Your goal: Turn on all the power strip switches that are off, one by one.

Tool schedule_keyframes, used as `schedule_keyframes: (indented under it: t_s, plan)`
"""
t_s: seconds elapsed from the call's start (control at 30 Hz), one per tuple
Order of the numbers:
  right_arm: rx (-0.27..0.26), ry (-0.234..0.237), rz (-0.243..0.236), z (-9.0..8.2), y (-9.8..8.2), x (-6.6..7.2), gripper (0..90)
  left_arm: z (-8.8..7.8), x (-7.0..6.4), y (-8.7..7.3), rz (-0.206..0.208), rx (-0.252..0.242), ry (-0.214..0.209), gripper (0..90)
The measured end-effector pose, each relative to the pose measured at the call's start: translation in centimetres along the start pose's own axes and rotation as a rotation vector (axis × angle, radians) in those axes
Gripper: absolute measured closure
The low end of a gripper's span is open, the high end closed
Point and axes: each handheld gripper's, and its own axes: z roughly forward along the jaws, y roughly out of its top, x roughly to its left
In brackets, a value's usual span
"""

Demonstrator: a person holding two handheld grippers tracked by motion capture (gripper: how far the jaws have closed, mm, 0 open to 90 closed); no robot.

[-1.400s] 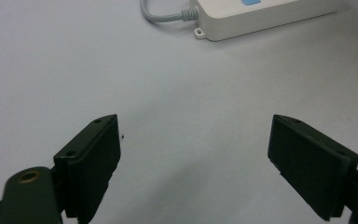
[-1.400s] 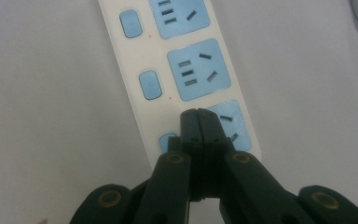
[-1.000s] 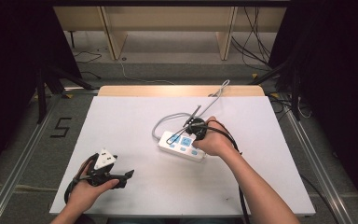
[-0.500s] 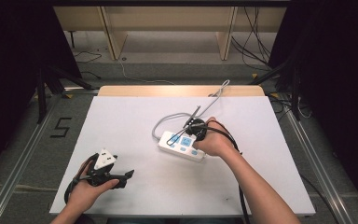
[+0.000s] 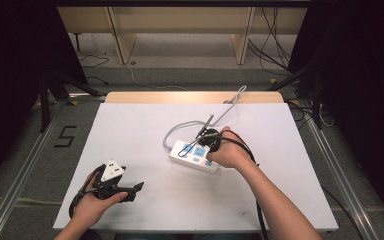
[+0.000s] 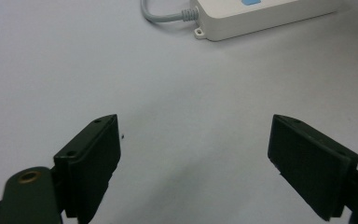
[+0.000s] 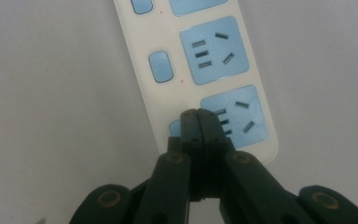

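Observation:
A white power strip with blue sockets lies flat near the middle of the white table. My right gripper is shut with nothing between its jaws. In the right gripper view its closed tips sit over a small blue button beside the end socket of the strip; whether they touch it I cannot tell. My left gripper rests low at the table's front left. Its jaws stand wide open and empty, pointing toward the strip's corded end.
The strip's grey cord loops behind it and runs off the table's back edge. A wooden shelf frame stands beyond the table. Black cables trail from both grippers along the person's forearms.

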Motion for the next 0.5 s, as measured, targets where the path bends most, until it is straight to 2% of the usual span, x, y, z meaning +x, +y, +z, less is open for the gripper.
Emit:
schedule_keyframes:
  t_s: [0.5]
  plan:
    - [0.009,0.001,-0.019,0.3,0.17,0.18,90.0,-0.01,0.01,0.0,0.001,0.0,0.0,16.8]
